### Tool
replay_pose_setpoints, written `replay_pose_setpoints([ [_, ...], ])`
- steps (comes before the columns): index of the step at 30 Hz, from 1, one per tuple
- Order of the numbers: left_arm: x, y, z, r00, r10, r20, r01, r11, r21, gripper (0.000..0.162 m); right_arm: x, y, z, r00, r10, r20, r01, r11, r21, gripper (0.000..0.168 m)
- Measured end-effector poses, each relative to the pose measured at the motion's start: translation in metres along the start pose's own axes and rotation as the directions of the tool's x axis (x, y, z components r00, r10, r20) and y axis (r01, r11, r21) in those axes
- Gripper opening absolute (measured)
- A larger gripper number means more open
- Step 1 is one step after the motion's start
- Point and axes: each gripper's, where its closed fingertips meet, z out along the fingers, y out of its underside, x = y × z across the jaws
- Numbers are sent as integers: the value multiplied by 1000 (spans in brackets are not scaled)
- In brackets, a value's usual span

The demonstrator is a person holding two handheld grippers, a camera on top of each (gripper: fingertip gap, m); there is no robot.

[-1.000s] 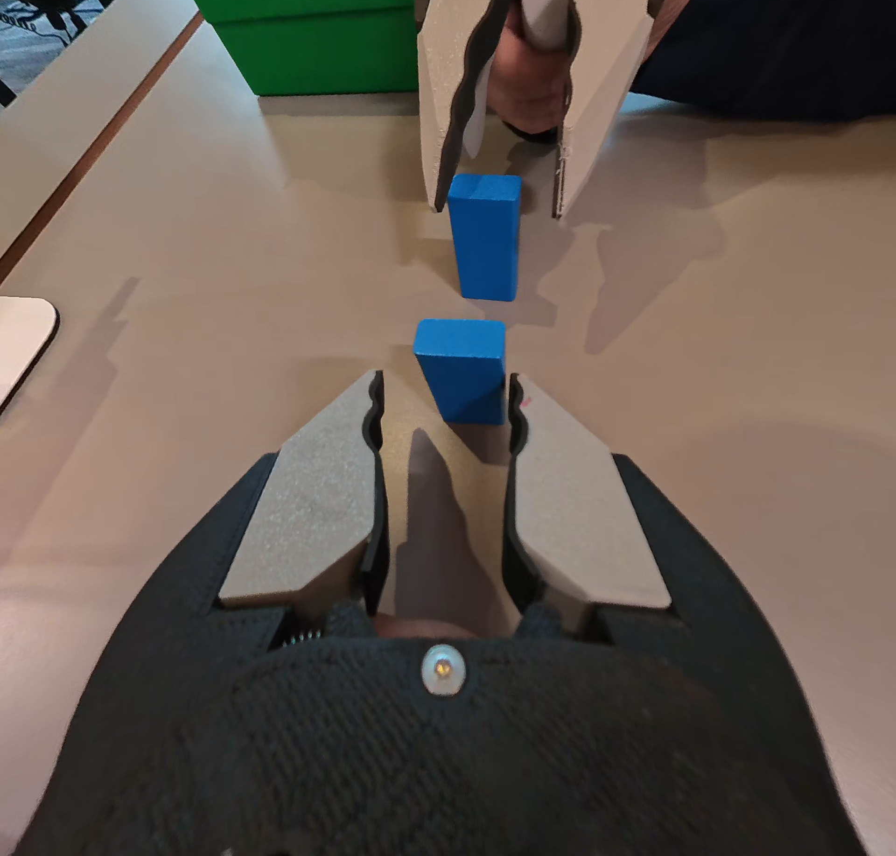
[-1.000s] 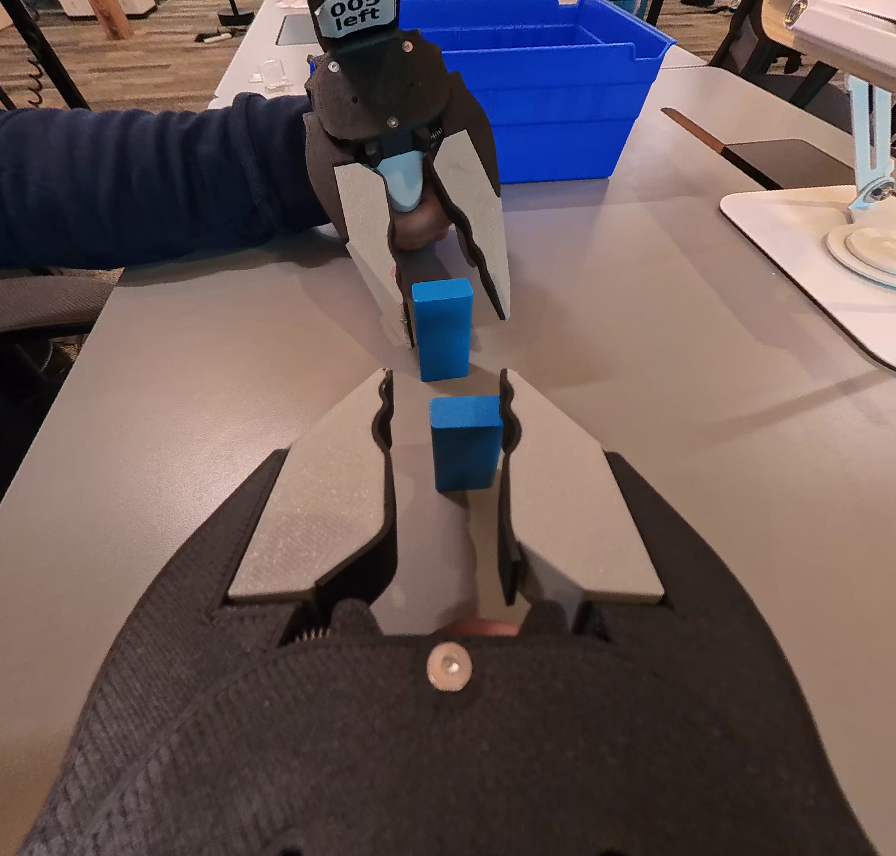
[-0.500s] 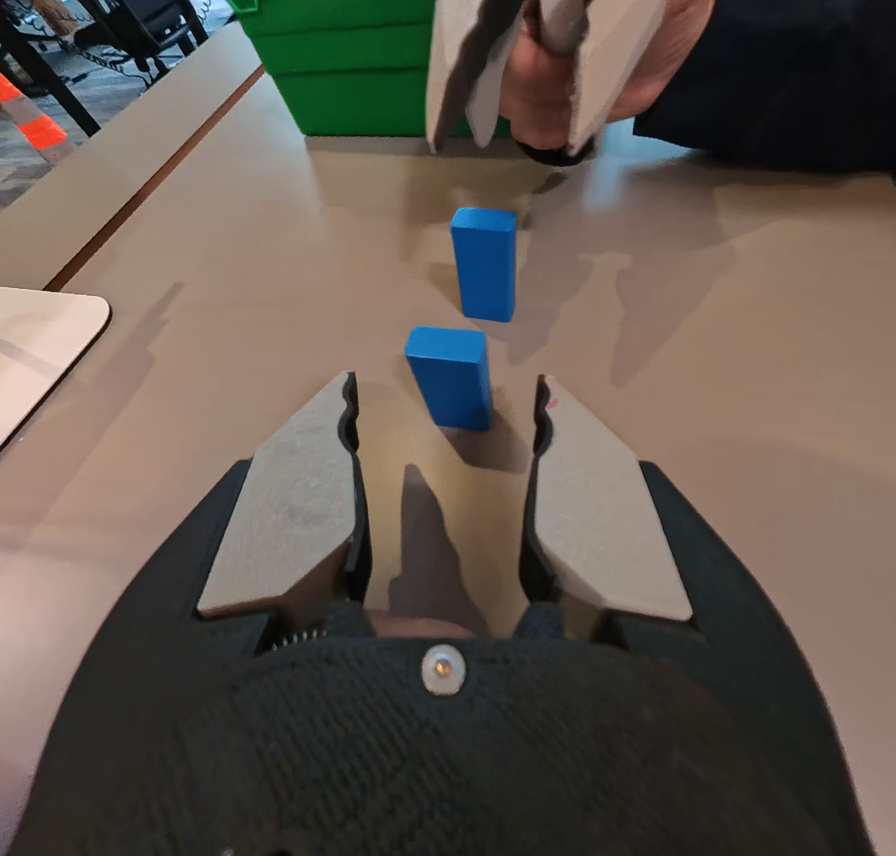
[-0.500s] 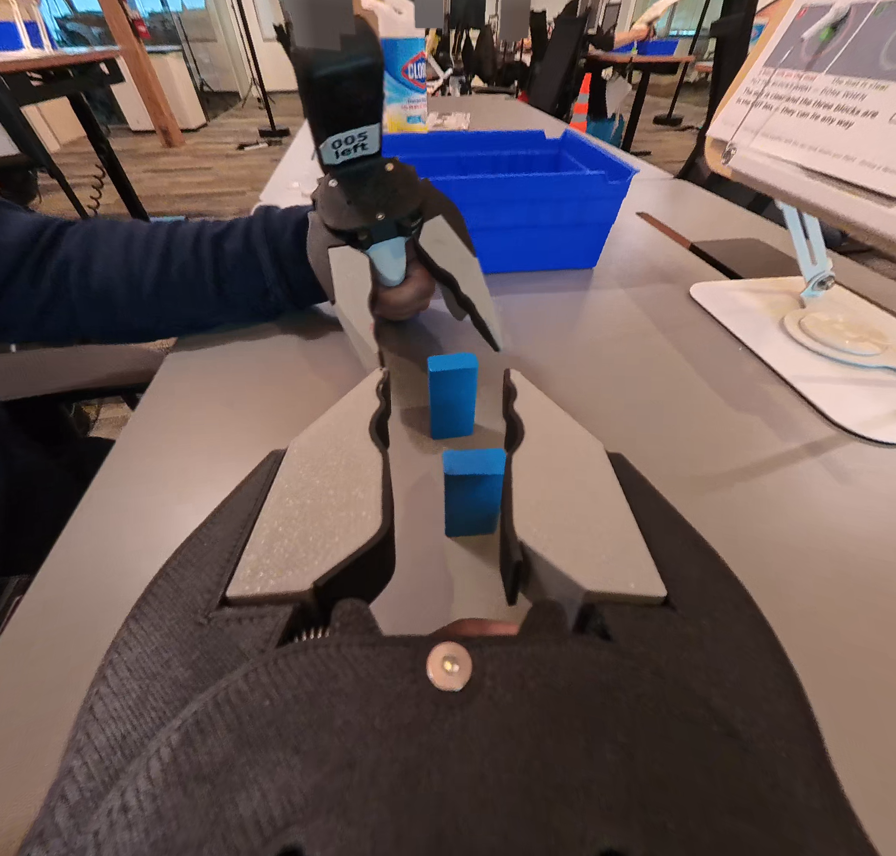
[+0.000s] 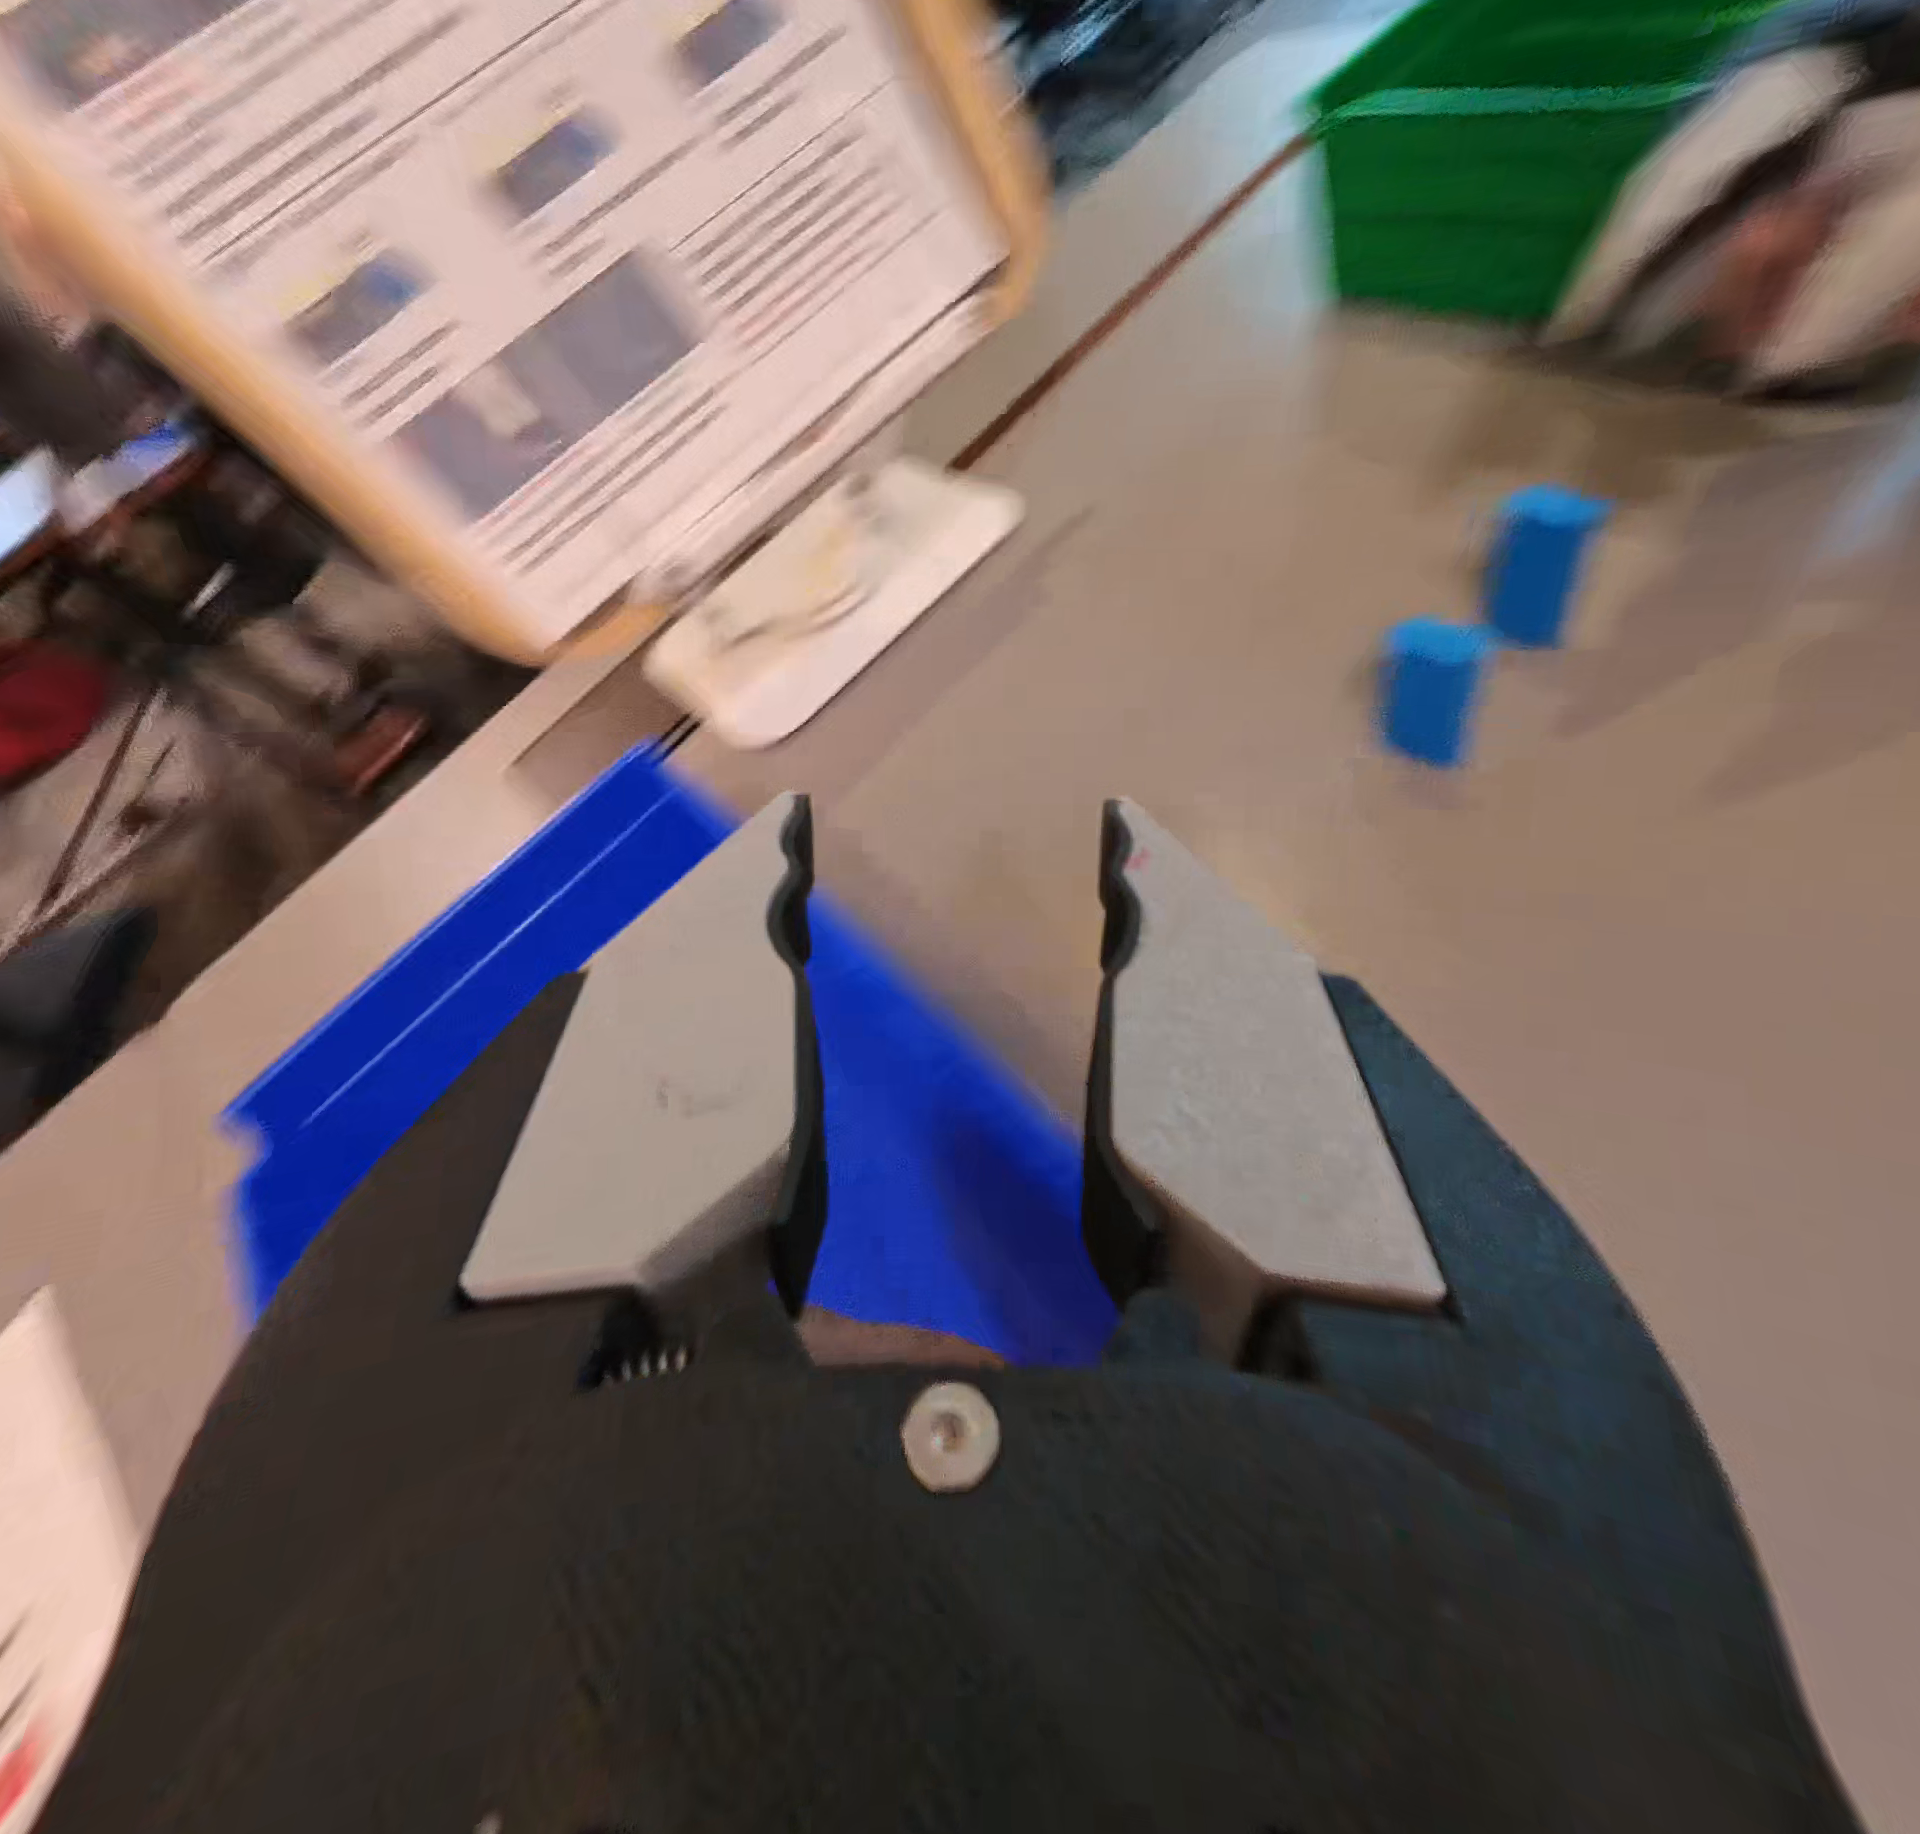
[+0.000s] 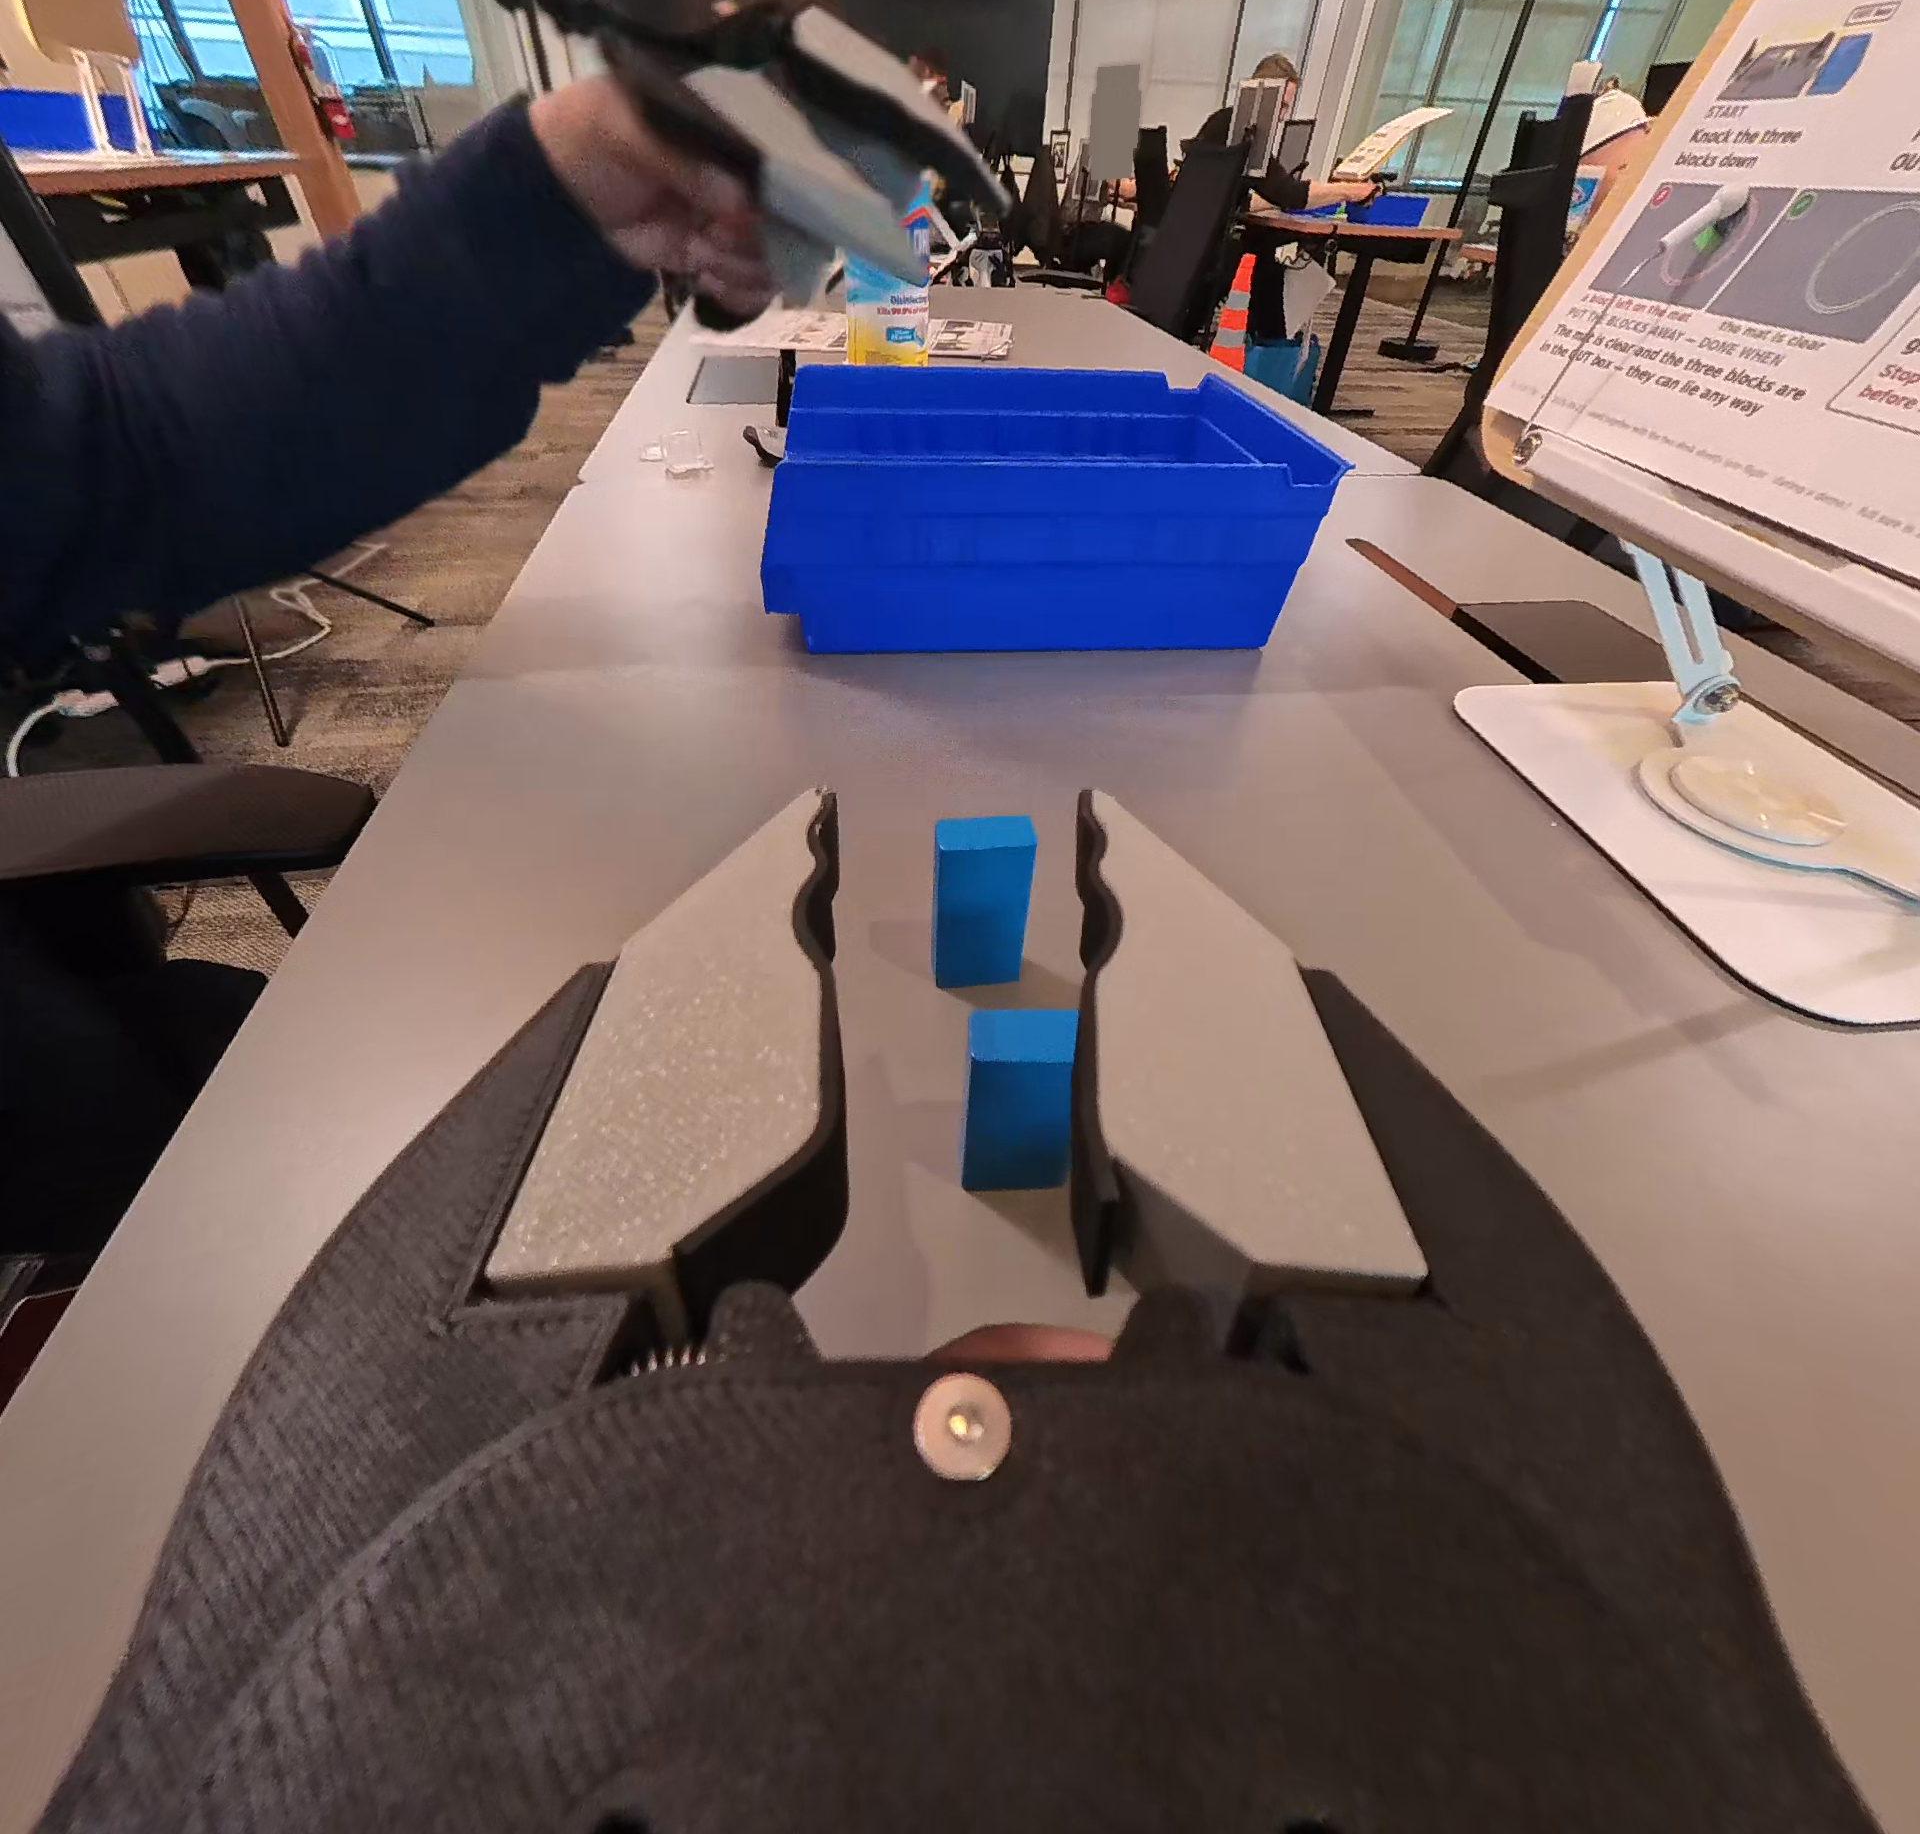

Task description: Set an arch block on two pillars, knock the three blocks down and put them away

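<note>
**Pillars up, arch block still to fetch**

Two blue pillars stand upright on the grey table, slightly apart: near pillar, far pillar. Right gripper is low behind them, jaws wide and empty, near pillar just inside its right finger. Left gripper is raised over the blue bin, jaws also wide, nothing held. Left view is motion-blurred, so I can't confirm the arch block is in that bin; it isn't visible in either view.

For the step: grip the arch across its narrow faces, carry it level, lower it square on both tops. Keep the right gripper off that near pillar.
</note>
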Motion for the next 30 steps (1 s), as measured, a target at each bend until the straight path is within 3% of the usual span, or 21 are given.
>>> replay_pose_setpoints([
  [3,-75,54,13,966,-208,153,240,940,-242,54,0,2,1,1000,0,-1,0,1000,-11,43],
  [5,-91,98,33,946,-278,170,324,857,-401,55,0,3,2,1000,0,-2,0,1000,-15,43],
  [8,-115,167,52,935,-216,282,348,723,-597,49,1,4,1,1000,3,-7,-3,1000,-14,43],
  [10,-128,197,57,917,-167,362,378,652,-657,42,1,3,0,1000,4,-7,-4,1000,-10,43],
  [15,-136,227,62,913,-123,388,383,580,-719,21,-2,1,0,1000,3,6,-3,1000,-7,43],
  [17,-132,223,62,926,-143,349,365,574,-733,12,-3,-1,0,1000,-4,9,4,1000,-2,43],
  [19,-124,204,63,938,-179,296,342,616,-710,11,-5,-4,-1,1000,-10,9,10,1000,8,43],
  [22,-104,139,63,949,-260,177,314,768,-558,10,-9,-8,0,1000,-25,18,25,1000,19,42],
  [25,-77,76,50,968,-243,59,244,869,-431,10,-15,-10,2,999,-37,31,37,999,17,43],
  [27,-33,28,43,953,-270,-134,216,922,-320,9,-19,-13,4,998,-49,40,48,999,21,43],
  [30,52,-35,29,837,-285,-467,222,957,-185,10,-26,-19,9,997,-61,47,60,998,35,44],
])
